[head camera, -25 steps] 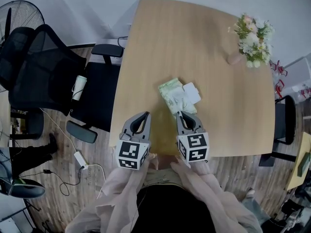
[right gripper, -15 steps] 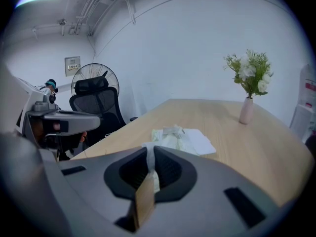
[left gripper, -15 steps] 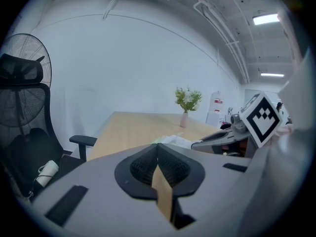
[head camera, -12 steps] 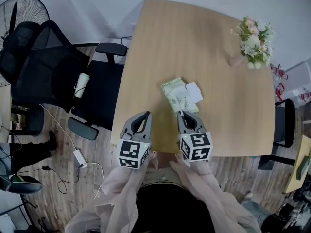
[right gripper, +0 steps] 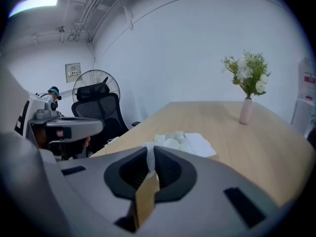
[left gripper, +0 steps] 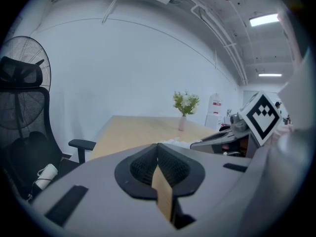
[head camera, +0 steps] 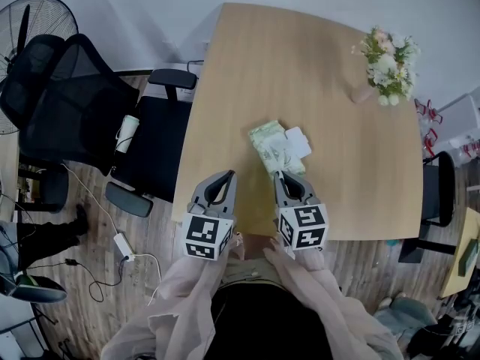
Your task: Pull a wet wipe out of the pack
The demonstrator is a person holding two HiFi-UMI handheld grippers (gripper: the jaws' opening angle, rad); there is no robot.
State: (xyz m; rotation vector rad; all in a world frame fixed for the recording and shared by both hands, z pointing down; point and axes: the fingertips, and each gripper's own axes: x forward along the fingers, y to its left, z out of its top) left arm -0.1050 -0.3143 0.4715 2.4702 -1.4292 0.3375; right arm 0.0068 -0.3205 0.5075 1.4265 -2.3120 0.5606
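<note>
A pale green wet-wipe pack lies near the middle of the wooden table, its white lid flap folded open to the right. A white wipe stretches from the pack's opening toward me. My right gripper is shut on the wipe's near end; in the right gripper view the white strip runs up between the closed jaws of that gripper, with the pack just beyond. My left gripper hovers left of the pack, shut and empty.
A pink vase of flowers stands at the table's far right. A black office chair and a fan stand left of the table. Cables and a power adapter lie on the floor. A second chair is at the right.
</note>
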